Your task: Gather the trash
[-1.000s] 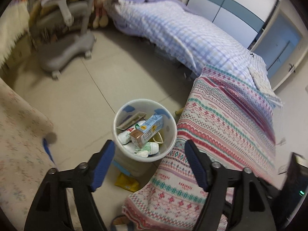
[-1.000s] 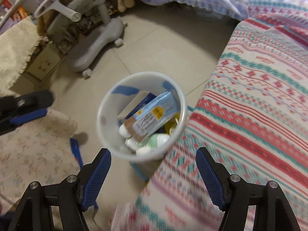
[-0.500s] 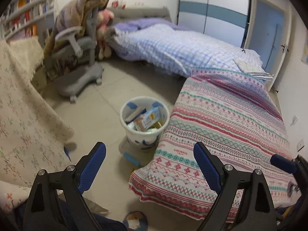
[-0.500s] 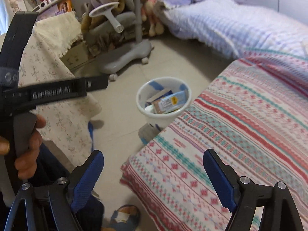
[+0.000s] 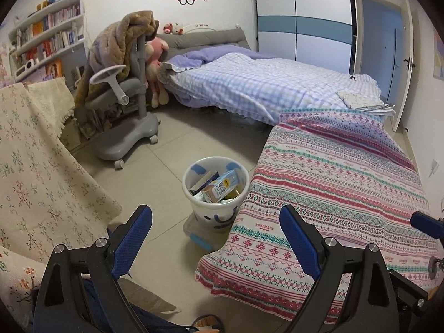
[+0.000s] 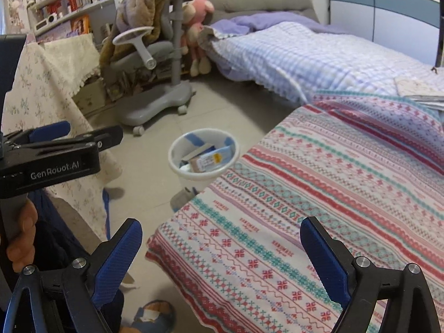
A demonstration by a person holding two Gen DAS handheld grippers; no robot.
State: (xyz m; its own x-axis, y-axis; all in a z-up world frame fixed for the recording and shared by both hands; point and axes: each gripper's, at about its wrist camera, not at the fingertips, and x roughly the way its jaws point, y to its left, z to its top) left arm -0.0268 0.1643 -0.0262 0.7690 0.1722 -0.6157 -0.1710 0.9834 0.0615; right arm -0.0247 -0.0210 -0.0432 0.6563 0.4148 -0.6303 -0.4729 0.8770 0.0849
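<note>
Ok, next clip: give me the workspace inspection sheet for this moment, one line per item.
Surface: grey tiled floor, bare around the bin.
Job's things: white trash bin beside the patterned bedspread, holding cartons and bottles.
Clutter: small blue-edged item on the floor at the bin's base.
Grippers: left gripper and right gripper open, jaws just been opening, nothing between them.
Cables: nothing seen.
Surroundings: grey chair draped with a blanket, bookshelves, checked bed, wardrobe.
</note>
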